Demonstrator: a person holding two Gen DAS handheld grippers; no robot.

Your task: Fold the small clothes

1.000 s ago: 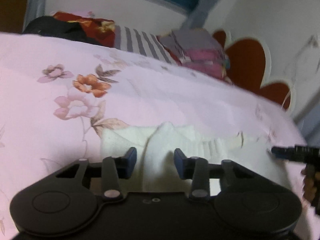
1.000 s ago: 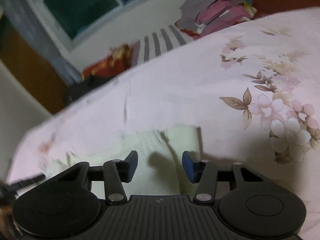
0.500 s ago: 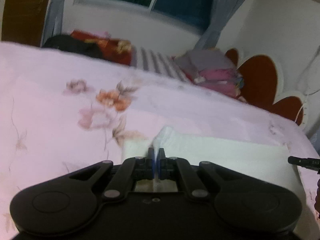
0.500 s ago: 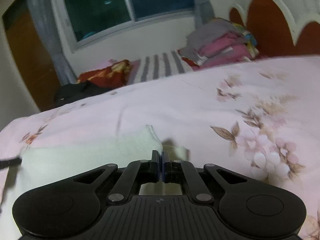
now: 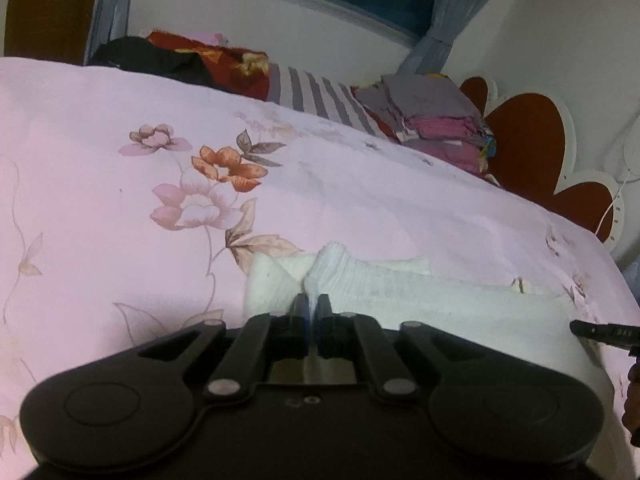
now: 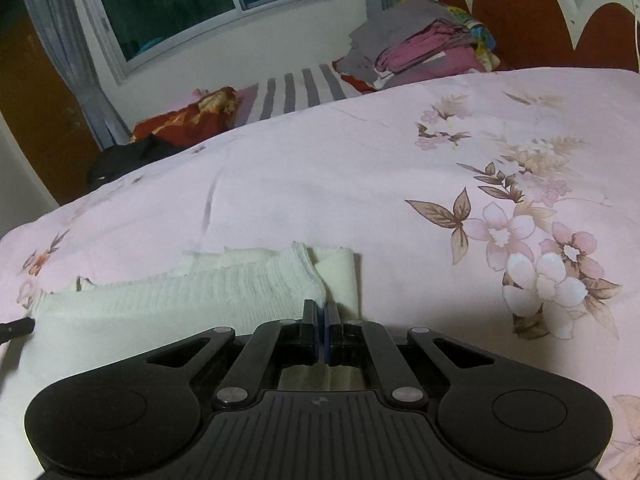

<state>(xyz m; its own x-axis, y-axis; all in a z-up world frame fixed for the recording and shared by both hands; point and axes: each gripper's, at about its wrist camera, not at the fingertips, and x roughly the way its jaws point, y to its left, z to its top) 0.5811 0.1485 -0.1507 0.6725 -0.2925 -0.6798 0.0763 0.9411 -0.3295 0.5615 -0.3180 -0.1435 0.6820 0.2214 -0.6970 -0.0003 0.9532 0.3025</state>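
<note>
- Pink floral bedspread (image 5: 360, 208): the white garment (image 6: 168, 300) lies stretched across its near edge, between both tools.
- Left gripper (image 5: 311, 307), spread a second ago, now pinches the garment's left edge; jaws reopened slightly.
- Right gripper (image 6: 321, 312), likewise closed, pinches the right edge.
- Judgement: both ends secured; folding can begin.

Left tool (image 5: 311, 306) pinched shut, right tool (image 6: 321, 312) pinched shut

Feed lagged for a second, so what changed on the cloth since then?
Both tools went from open to pinching the white cloth: left tool near its left end, right tool near its right end, bunching it upward. The cloth stays on the floral bedspread.
</note>
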